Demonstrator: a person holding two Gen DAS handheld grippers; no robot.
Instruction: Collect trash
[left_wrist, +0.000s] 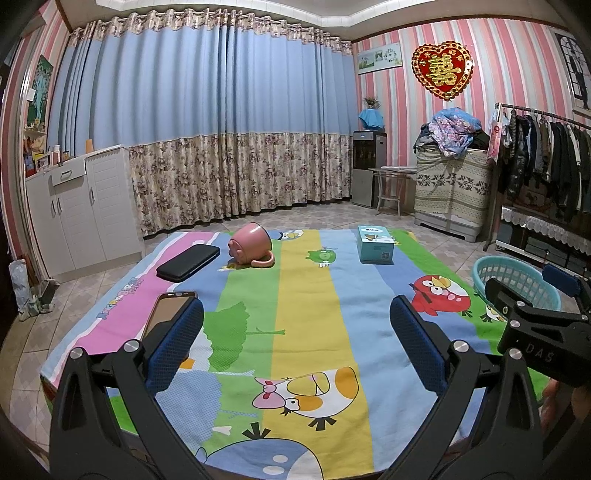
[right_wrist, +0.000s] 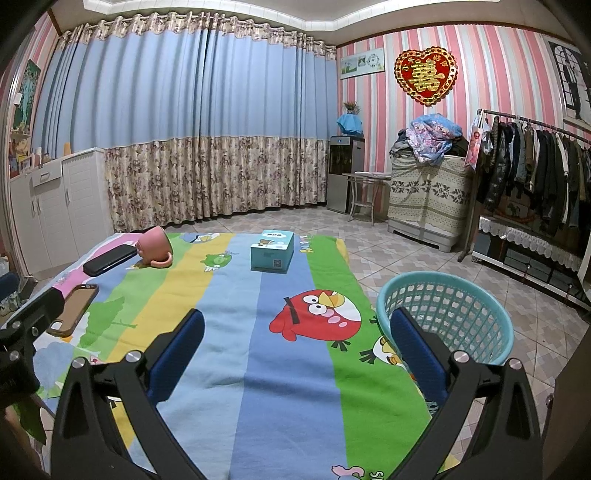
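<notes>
I hold both grippers over the near edge of the bed, my left gripper (left_wrist: 295, 332) and my right gripper (right_wrist: 295, 343) each spread wide with nothing between the pads; on the cartoon sheet (right_wrist: 236, 332) lie a phone (left_wrist: 168, 314) by my left finger, a black case (left_wrist: 188, 261) farther off, a pink mug (left_wrist: 251, 246) tipped on its side, and a blue box (right_wrist: 272, 250) standing toward the far edge; the teal basket (right_wrist: 448, 314) sits on the floor just beside the bed, on my right, and what I see of its inside shows no trash, though its bottom is partly hidden; I see no obvious scraps on the sheet, so this fits either trash already cleared or the box or mug being what I am meant to gather; I cannot tell which.
</notes>
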